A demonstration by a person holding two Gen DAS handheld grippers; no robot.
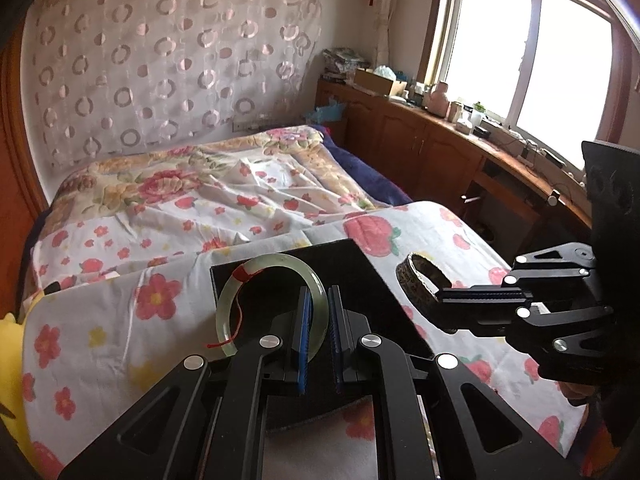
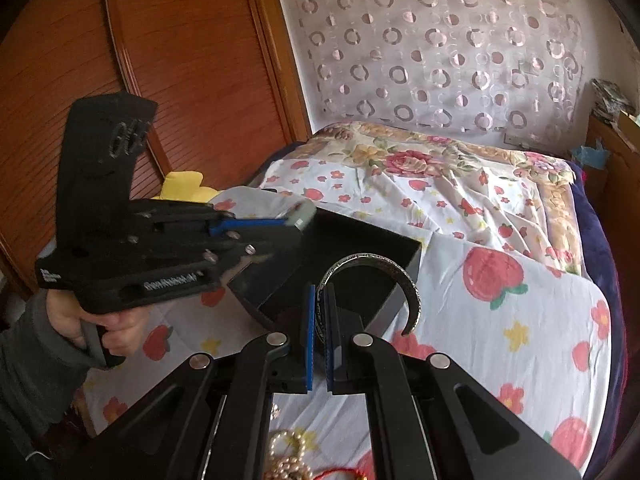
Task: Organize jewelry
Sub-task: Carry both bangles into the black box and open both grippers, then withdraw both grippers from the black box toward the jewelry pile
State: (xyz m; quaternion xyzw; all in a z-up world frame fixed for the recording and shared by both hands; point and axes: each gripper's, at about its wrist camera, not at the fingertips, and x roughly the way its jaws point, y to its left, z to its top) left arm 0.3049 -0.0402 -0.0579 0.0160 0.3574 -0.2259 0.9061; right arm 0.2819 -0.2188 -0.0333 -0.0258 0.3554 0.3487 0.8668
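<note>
Between the left claw's [image 1: 318, 304] blue pads, lower centre: smooth pale-green jade bangle [image 1: 256, 276] with red thread, pinched above black box [image 1: 356, 258]. Right claw [image 2: 320, 312] clamps an open, engraved dark metal cuff [image 2: 384, 268], centre frame, over the floral bed [image 2: 500, 320].

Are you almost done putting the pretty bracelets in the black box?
Not yet. Nothing can be seen lying in the black box so far. In hand: the left gripper is clamped on the green bangle and the right gripper on the dark metal cuff, both held over or beside the box. Left: setting both down, and the gold beads lying on the bedsheet.
</note>
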